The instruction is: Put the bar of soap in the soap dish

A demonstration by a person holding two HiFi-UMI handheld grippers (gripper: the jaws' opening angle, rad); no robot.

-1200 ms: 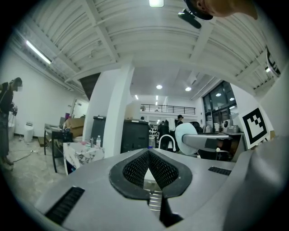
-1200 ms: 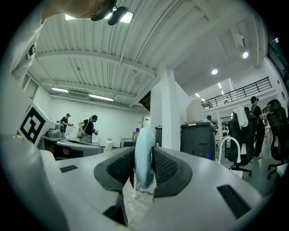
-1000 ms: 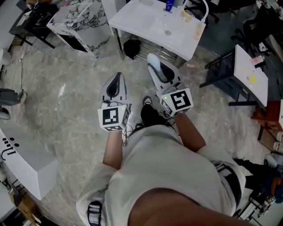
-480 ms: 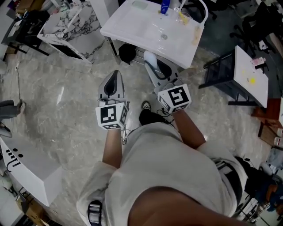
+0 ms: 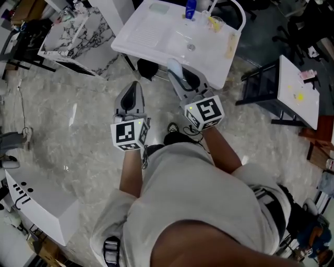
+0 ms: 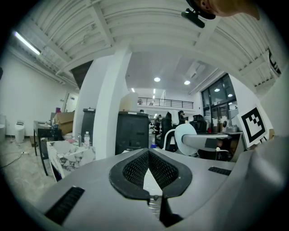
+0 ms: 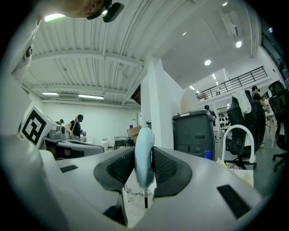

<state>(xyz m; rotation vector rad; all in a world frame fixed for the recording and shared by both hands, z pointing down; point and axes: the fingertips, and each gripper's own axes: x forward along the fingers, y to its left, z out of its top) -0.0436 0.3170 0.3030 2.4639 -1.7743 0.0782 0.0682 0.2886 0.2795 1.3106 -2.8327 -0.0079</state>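
Biggest thing in the head view is the grey stone-look floor (image 5: 62,125), glossy with pale veining. Ahead of us sits the white sink unit (image 5: 156,44), smooth and rectangular, with a ribbed drainboard on one side and a round drain. Its far edge is cut off by the frame. A flat, pale green rectangle (image 5: 158,8) lies at its back corner, and we can't tell whether that's the soap dish. Left of the unit there's a marble-patterned box (image 5: 78,39). The left gripper (image 5: 133,88) is grey plastic with black mesh-textured pads, its jaws closed tip to tip with nothing between them. The right gripper (image 5: 176,70) is clamped on the bar of soap (image 7: 144,155), a smooth pale-blue oval standing on edge between the pads, up in the air near the sink unit's front edge. The soap's lower end is hidden behind the jaws.
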